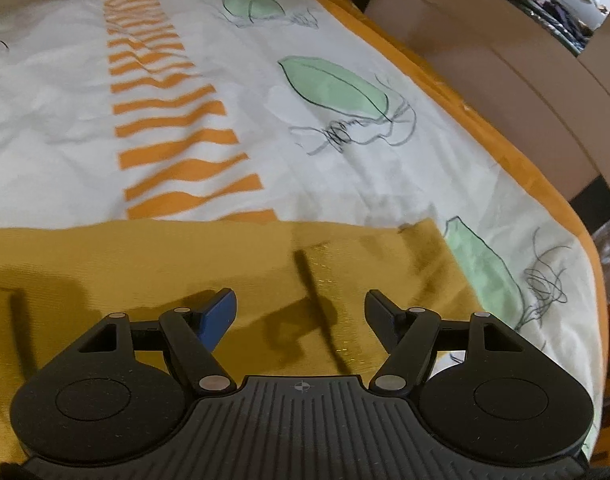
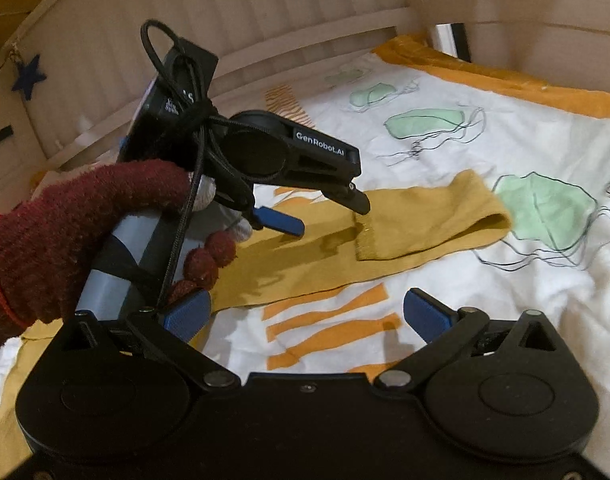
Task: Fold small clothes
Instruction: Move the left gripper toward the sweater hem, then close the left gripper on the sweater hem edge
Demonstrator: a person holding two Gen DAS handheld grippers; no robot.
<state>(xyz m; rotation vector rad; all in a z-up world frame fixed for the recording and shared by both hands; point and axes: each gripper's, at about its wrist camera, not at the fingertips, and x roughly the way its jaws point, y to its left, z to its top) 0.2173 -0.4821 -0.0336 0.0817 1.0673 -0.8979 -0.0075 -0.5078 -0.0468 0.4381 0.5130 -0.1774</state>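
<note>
Both the left tool [image 1: 301, 312] and right tool [image 2: 305, 316] are open above the cloth [image 2: 405, 224], which lies on the bed [image 2: 525, 288].

The left gripper [image 2: 329, 216] was tilted downward, its two fingers spread apart with nothing between them. A left hand [image 2: 65, 232] in a dark red knitted glove gripped its handle, thumb laid along the top. The right gripper [image 2: 305, 312] sat level, its blue-padded fingers [image 2: 425, 314] spread wide and empty.
</note>
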